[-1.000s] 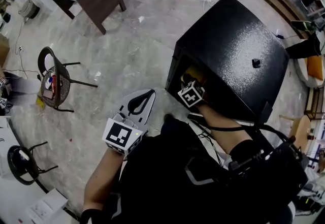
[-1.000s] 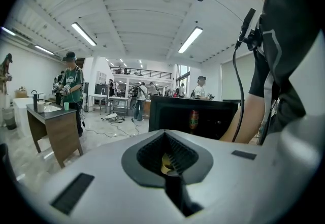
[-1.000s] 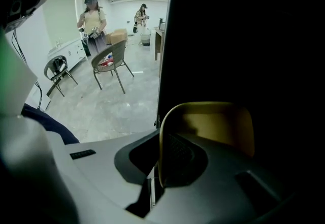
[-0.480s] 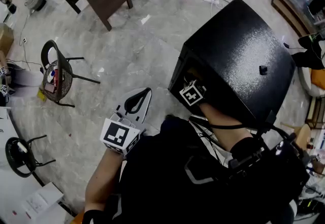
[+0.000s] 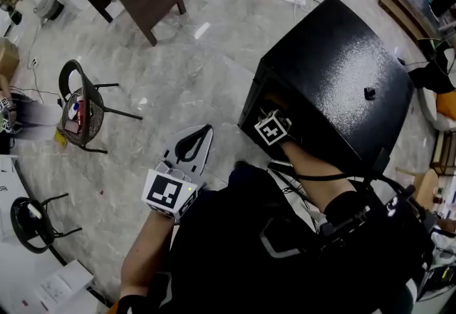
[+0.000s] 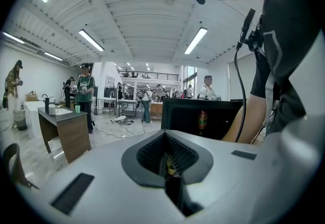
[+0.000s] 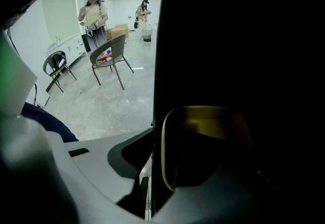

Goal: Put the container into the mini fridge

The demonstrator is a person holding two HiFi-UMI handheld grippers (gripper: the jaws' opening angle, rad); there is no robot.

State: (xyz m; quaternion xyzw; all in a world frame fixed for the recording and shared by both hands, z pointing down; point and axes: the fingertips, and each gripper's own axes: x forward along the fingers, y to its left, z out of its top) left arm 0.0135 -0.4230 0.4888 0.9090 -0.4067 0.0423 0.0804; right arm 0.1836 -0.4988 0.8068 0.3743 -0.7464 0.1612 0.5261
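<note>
the yellow container (image 7: 203,116) is seen inside the mini fridge (image 5: 335,70), at its open front, straight ahead between the jaws of the right claw (image 7: 197,169), which have just been spread apart. the left claw (image 6: 167,167), jaws together and empty, is held well apart.

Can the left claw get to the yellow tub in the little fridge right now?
Probably not. The left claw hangs shut outside the mini fridge, and the right arm crowds the opening in front of the yellow tub.
</note>
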